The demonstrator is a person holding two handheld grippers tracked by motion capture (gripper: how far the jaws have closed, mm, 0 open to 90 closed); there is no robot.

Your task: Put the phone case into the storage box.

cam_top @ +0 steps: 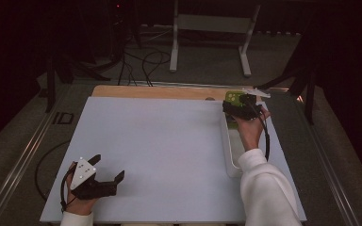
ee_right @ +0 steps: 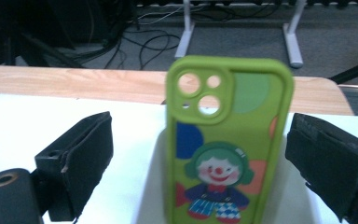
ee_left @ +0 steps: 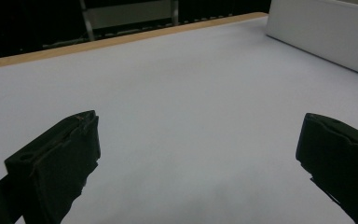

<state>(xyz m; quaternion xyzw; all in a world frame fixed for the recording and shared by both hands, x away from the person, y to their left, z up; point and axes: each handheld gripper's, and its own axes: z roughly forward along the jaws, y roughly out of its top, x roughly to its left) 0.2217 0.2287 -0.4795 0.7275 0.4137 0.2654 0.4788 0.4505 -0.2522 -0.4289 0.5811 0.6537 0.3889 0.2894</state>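
Jaws are sitting wide open on both sides: our left gripper (cam_top: 104, 170) is resting at about 7 o'clock on the white table (cam_top: 160, 141), and our right gripper (cam_top: 238, 107) is hovering at 1 o'clock around the green phone case (ee_right: 228, 140) without touching it. The case is standing upright in the white bin (cam_top: 231, 155). We're guessing it's light, rubbery and bendy with rounded corners, so we're thinking pinch the long side edges.

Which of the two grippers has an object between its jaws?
The right gripper: a green phone case with a clown picture stands between its open jaws. The left gripper has bare white table between its jaws.
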